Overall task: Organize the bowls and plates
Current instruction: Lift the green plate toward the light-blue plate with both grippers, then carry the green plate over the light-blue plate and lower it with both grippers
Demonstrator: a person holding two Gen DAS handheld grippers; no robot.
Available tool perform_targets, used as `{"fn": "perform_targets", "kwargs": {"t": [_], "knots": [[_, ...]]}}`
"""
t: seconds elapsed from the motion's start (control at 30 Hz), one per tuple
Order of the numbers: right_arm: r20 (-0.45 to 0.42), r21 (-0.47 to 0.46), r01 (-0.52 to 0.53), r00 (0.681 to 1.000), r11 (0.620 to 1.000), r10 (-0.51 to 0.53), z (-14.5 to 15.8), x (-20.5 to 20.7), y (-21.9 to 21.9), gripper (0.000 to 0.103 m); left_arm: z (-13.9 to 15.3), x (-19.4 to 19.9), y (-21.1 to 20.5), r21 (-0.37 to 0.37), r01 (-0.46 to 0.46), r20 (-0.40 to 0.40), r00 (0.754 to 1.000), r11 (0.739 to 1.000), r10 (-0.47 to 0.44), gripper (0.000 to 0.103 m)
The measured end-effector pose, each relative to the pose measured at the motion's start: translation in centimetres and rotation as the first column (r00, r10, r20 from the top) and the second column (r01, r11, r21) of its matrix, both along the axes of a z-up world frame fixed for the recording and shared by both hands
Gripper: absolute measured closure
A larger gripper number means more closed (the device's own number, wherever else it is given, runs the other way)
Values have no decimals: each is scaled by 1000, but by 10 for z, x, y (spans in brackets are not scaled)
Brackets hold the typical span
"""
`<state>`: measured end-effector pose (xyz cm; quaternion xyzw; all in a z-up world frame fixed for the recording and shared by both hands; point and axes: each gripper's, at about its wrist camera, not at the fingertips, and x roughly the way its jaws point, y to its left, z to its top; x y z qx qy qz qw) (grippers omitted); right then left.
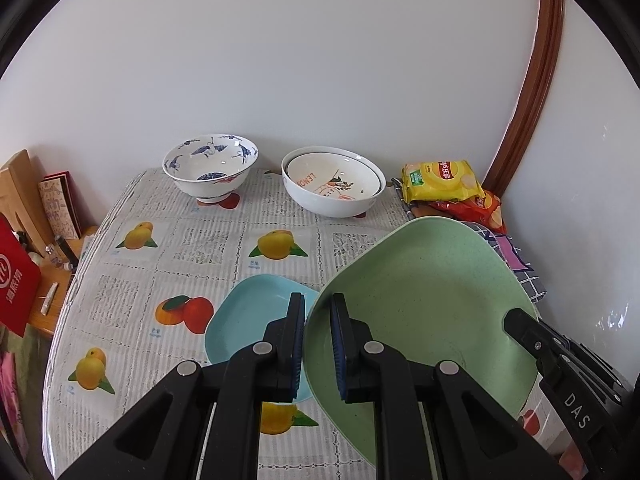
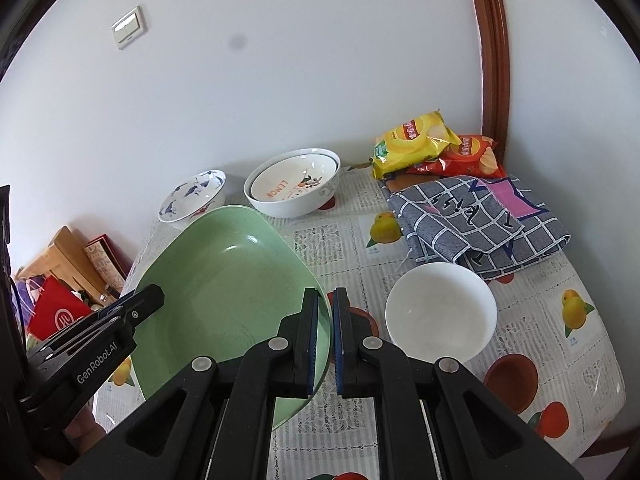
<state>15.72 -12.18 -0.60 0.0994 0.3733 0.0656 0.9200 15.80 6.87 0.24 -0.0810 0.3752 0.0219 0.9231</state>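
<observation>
Green plate [image 1: 432, 304], a rounded-square dish, is held clear of the table between the two grippers, tilted so that its far edge stands higher than its near edge. Left gripper [image 1: 318, 344] is clamped on the plate's left rim, one blue-padded finger outside the rim and the other inside the dish. Right gripper [image 2: 325, 340] is clamped likewise on the opposite rim; in the left wrist view its black body shows at the plate's right edge, and in the right wrist view the left gripper's body shows at the plate's left edge.

Directly beside and below the green plate, a blue plate [image 1: 248, 320] of the same shape lies flat on the tablecloth [image 1: 192, 248], which is printed with fruit and covers the table. To the right of the held plate, a plain white bowl [image 2: 440, 312] stands upright on the cloth.

Farther back, near the wall, a blue-and-white bowl [image 1: 210, 166] stands on its foot, and to its right a white bowl marked LEMON [image 1: 334, 184] sits nested inside a larger white bowl. At the back right corner lie a yellow crisp packet [image 2: 412, 144] and a red crisp packet [image 2: 464, 156], the yellow partly over the red. A folded grey checked cloth [image 2: 476, 224] lies just in front of them.
</observation>
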Motion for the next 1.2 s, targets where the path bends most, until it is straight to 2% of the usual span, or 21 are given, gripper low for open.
{"fn": "perform_targets", "kwargs": {"t": [1.2], "knots": [[-1, -21, -43, 999, 999, 43, -2, 13, 33, 95, -6, 4, 35, -25, -49, -17, 999, 998, 49, 90]]}}
